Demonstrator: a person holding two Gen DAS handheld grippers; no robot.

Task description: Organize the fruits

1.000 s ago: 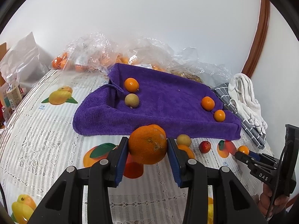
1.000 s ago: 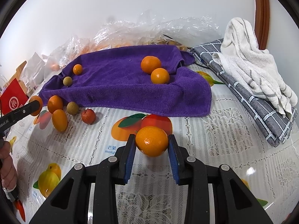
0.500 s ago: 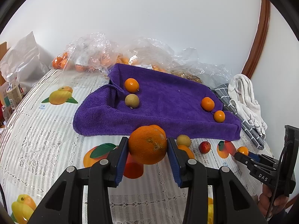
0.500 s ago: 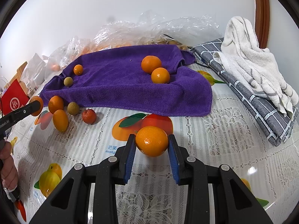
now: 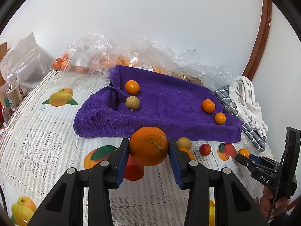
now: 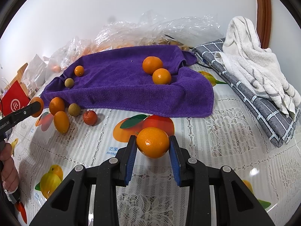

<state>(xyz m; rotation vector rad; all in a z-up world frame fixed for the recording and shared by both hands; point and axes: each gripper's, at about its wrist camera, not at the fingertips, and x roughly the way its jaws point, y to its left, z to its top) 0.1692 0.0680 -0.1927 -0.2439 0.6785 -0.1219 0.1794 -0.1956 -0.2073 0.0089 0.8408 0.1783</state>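
Large orange [image 5: 148,146] pinched between pads of left gripper [image 5: 149,151], held above counter [image 5: 37,141] just in front of purple towel [image 5: 169,111]. Smaller mandarin [image 6: 152,142] pinched in right gripper [image 6: 152,148], over printed tablecloth near towel's front edge. On towel: two mandarins [image 6: 157,70] at right, small orange [image 6: 79,70] and longan [image 6: 69,82] at left. Loose fruits [image 6: 62,113] clustered on counter beside towel's left corner. Folded grey cloth [image 6: 254,94] with white towel [image 6: 254,64] on top at right.

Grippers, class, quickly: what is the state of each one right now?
Left gripper: shut on a large orange.
Right gripper: shut on a small orange.
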